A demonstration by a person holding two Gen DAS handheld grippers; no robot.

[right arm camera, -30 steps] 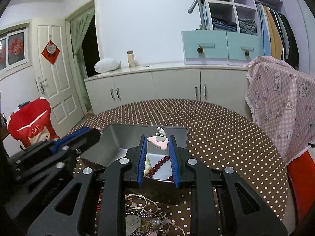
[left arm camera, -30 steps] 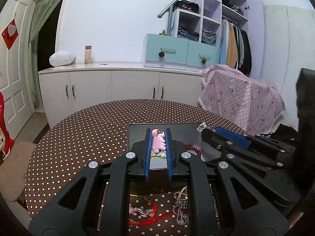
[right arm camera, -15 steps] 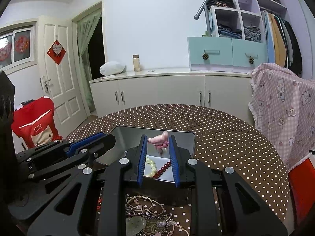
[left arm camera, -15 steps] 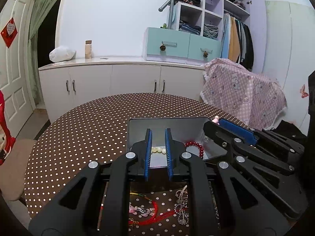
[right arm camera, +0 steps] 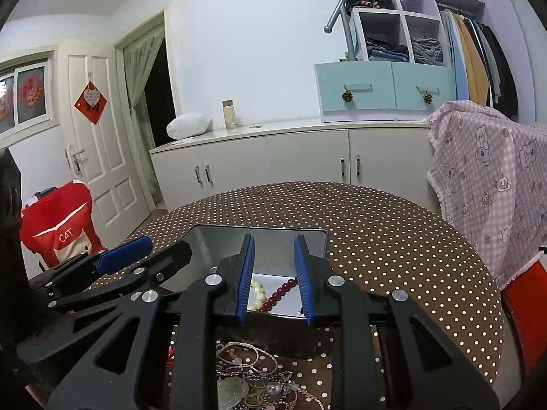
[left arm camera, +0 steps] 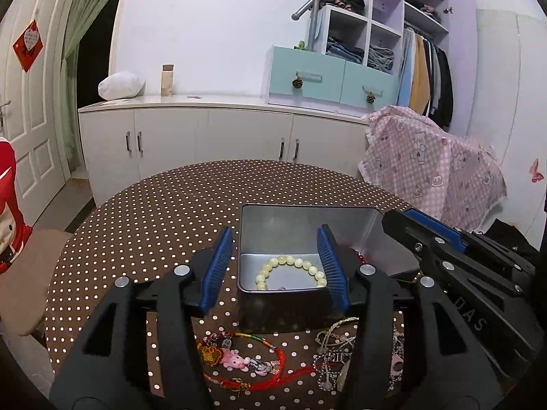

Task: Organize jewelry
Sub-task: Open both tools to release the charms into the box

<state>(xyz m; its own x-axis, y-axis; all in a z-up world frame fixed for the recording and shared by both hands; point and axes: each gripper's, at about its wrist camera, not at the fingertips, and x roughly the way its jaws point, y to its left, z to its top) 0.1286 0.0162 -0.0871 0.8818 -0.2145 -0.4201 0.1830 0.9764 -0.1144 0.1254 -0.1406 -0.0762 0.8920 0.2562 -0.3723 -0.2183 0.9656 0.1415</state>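
- The left gripper (left arm camera: 275,266) hangs over the metal tin (left arm camera: 273,302) on the dotted table (left arm camera: 154,212).
- Its jaws have just been opening. They stand wide, with nothing between them.
- The right gripper (right arm camera: 275,275) is over the same tin. Its jaws have opened a little and have a narrow gap, with nothing held.
- In the tin lie a pale bead bracelet (left arm camera: 290,271) and a red bead bracelet (right arm camera: 278,294), side by side.
- More jewelry waits on the table, just in front of the tin: a red cord charm (left arm camera: 239,362) and a tangle of chains (left arm camera: 336,352).
- I think a drop into the tin is just done.
- The next move, I think, is to pull back, dip down to the pile, and pinch one piece only. The chains may snag on each other.
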